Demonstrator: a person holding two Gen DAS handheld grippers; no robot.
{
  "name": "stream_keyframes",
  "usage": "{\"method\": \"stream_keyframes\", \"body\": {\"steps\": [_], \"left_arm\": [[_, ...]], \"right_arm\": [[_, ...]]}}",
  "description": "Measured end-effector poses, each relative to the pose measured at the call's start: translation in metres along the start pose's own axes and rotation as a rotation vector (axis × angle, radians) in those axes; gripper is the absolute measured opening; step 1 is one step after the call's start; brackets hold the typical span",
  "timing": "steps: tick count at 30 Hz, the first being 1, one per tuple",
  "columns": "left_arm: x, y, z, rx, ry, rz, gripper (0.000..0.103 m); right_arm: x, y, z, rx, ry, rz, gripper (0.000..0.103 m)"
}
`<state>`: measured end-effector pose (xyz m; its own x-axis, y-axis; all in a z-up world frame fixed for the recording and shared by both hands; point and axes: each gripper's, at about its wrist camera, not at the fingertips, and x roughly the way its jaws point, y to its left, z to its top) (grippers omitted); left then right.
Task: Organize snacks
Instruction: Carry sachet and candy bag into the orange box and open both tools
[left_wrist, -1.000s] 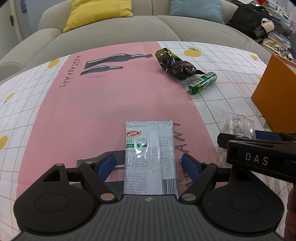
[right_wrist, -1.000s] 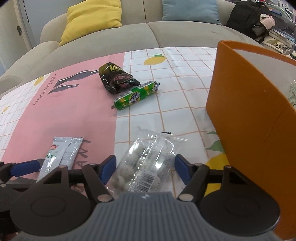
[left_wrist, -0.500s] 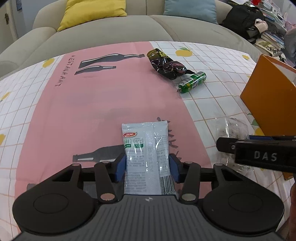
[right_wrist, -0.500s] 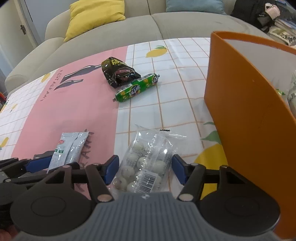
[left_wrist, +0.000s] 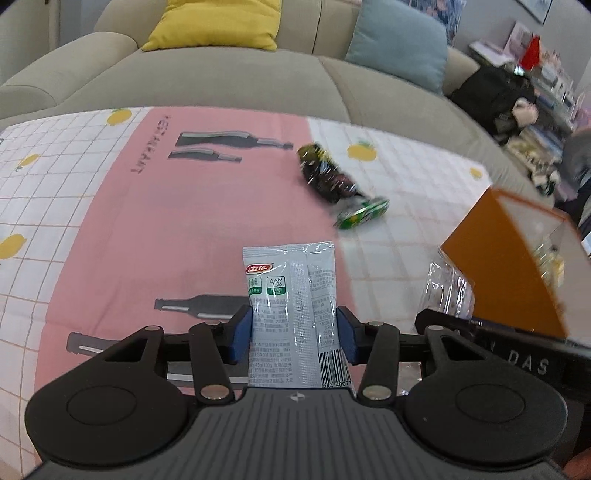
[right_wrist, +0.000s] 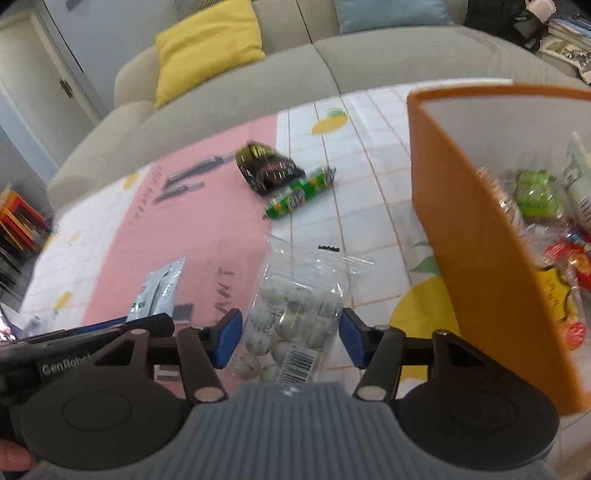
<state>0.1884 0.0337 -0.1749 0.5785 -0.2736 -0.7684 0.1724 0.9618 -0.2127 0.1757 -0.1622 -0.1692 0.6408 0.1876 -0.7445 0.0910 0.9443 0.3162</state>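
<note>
My left gripper (left_wrist: 294, 325) is shut on a grey snack sachet (left_wrist: 290, 280), its blue pads pressing both long edges, and holds it clear of the pink and white tablecloth (left_wrist: 147, 229). In the right wrist view the same sachet (right_wrist: 159, 291) shows at the left. My right gripper (right_wrist: 290, 330) has a clear bag of white balls (right_wrist: 295, 295) between its pads; its jaws are closing on the bag's sides, and the bag is raised off the cloth. An orange box (right_wrist: 472, 229) stands just to the right, open on top.
A dark snack packet (right_wrist: 266, 166) and a green roll (right_wrist: 301, 192) lie together further back on the cloth. Several snacks (right_wrist: 535, 192) fill the orange box (left_wrist: 509, 273). A grey sofa (left_wrist: 221, 81) with a yellow and a blue cushion runs behind the table.
The left jaws closed on the sachet and lifted it. The right jaws narrowed onto the clear bag and rose with it; the inside of the orange box has come into view.
</note>
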Motion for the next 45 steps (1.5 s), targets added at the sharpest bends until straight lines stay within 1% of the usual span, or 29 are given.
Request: {"method": "stream_keyframes", "body": {"steps": [7, 12, 16, 20, 25, 29, 32, 36, 40, 45], "left_arm": [[-0.034, -0.035, 0.023, 0.011, -0.033, -0.086, 0.054], [-0.048, -0.081, 0.044, 0.073, -0.046, -0.159, 0.054], [-0.043, -0.128, 0.06, 0.129, -0.011, -0.223, 0.054], [-0.029, -0.175, 0.073, 0.179, 0.02, -0.288, 0.054], [0.001, -0.23, 0.077, 0.216, 0.088, -0.342, 0.054], [0.035, -0.26, 0.069, 0.228, 0.17, -0.35, 0.054], [0.057, -0.274, 0.063, 0.221, 0.223, -0.339, 0.054], [0.083, -0.288, 0.057, 0.225, 0.265, -0.296, 0.054], [0.106, -0.295, 0.047, 0.224, 0.302, -0.257, 0.054], [0.119, -0.3, 0.035, 0.224, 0.334, -0.228, 0.054]], "right_arm": [[-0.057, -0.007, 0.016, -0.032, -0.088, 0.054, 0.055], [-0.097, -0.031, 0.033, -0.072, -0.126, 0.062, 0.055], [-0.121, -0.063, 0.051, -0.099, -0.115, 0.032, 0.055], [-0.148, -0.105, 0.075, -0.126, -0.104, -0.03, 0.055], [-0.157, -0.153, 0.096, -0.171, -0.058, -0.116, 0.055], [-0.148, -0.192, 0.108, -0.167, 0.009, -0.139, 0.054], [-0.138, -0.209, 0.112, -0.191, 0.053, -0.162, 0.054], [-0.124, -0.231, 0.114, -0.217, 0.126, -0.175, 0.054], [-0.105, -0.245, 0.111, -0.252, 0.202, -0.196, 0.054], [-0.08, -0.256, 0.104, -0.267, 0.298, -0.213, 0.054]]}}
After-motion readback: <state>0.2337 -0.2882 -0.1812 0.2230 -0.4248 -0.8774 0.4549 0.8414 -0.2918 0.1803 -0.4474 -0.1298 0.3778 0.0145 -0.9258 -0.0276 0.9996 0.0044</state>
